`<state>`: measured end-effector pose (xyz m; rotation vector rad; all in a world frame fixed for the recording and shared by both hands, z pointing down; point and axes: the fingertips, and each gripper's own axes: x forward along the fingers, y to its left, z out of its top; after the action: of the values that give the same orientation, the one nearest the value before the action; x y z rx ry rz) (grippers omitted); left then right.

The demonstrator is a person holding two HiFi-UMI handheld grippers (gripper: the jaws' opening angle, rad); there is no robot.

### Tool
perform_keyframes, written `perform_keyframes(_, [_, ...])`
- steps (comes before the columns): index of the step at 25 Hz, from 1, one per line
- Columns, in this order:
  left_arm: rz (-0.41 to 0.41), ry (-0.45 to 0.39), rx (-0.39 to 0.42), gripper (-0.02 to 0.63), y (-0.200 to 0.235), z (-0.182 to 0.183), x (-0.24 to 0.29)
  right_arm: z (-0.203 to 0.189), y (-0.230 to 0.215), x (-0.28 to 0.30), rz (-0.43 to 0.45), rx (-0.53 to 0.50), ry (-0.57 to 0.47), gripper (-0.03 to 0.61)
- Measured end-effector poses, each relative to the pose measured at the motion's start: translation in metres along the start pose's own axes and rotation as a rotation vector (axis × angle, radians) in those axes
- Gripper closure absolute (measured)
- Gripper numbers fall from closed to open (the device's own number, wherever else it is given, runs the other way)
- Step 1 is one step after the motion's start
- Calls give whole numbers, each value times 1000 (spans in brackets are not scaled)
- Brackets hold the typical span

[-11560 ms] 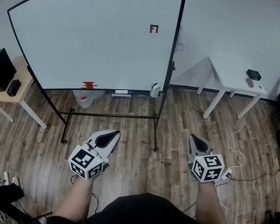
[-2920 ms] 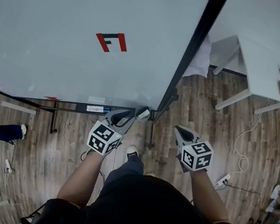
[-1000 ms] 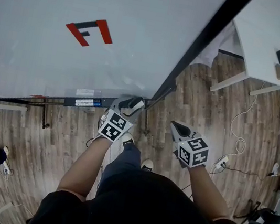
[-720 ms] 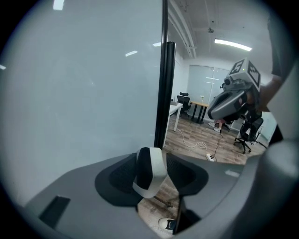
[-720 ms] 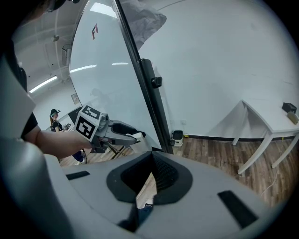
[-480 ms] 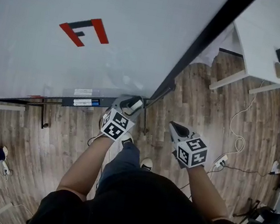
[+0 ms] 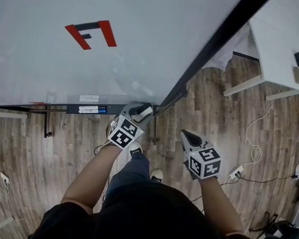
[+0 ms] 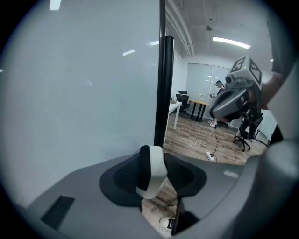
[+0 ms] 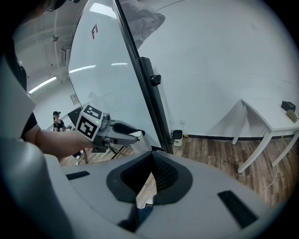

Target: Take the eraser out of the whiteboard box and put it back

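Left gripper (image 8: 158, 158), jaws having just been closing, is pinching the tilted eraser (image 8: 150, 177) at the whiteboard box's (image 7: 91, 110) right end, risking slippage from the skewed grip; right gripper (image 9: 152, 161) is hanging closed, empty.

The left hand-held gripper (image 7: 138, 109) has just been closing (eraser (image 8: 153, 172) between its jaws).

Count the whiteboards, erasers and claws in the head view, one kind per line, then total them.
Whiteboard: 1
Eraser: 1
Claws: 2 (left claw has just been closing on the eraser; right claw shut, empty)
Total: 4
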<state>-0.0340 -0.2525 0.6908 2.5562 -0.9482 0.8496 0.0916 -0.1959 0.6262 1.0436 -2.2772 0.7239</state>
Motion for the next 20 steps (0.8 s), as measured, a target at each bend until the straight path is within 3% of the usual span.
perform_keyframes(20, [-4,-8,-16,466,-2,7,-11,1,6,-7,13,4,-6,588])
